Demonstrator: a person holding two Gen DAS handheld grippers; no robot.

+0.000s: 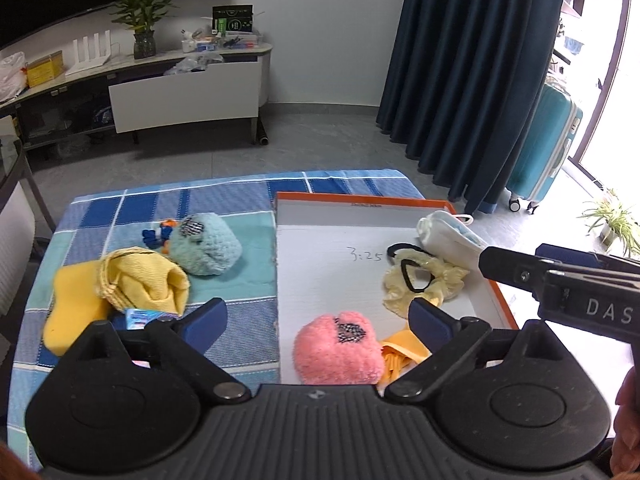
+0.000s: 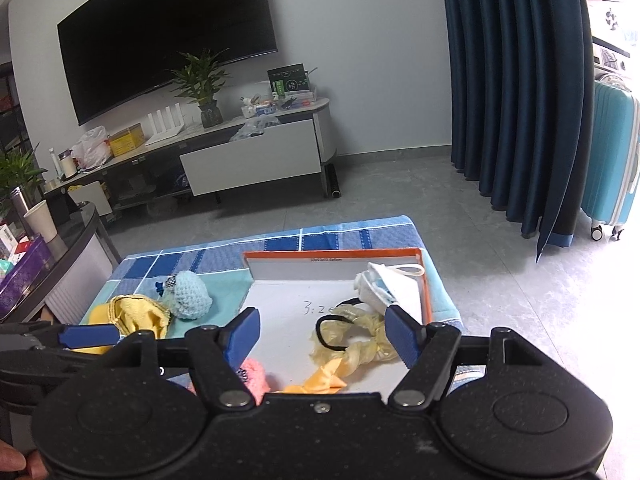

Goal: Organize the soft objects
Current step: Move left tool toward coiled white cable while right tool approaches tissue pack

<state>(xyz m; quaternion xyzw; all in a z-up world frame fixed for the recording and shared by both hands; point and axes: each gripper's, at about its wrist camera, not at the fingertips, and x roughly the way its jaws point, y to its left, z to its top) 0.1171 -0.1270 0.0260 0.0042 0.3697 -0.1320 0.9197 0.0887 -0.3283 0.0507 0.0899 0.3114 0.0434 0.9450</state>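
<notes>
An orange-rimmed white box lid lies on the blue checked cloth. In it are a pink fuzzy ball, a yellow ribbon, a pale yellow scrunchie with a black hair tie and white face masks. Left of the lid lie a teal fuzzy ball, a yellow knit cloth and a yellow sponge. My left gripper is open above the pink ball. My right gripper is open above the scrunchie.
A small blue and orange toy lies by the teal ball. A blue packet lies under the left finger. A TV cabinet, dark curtains and a teal suitcase stand beyond. A glass side table stands left.
</notes>
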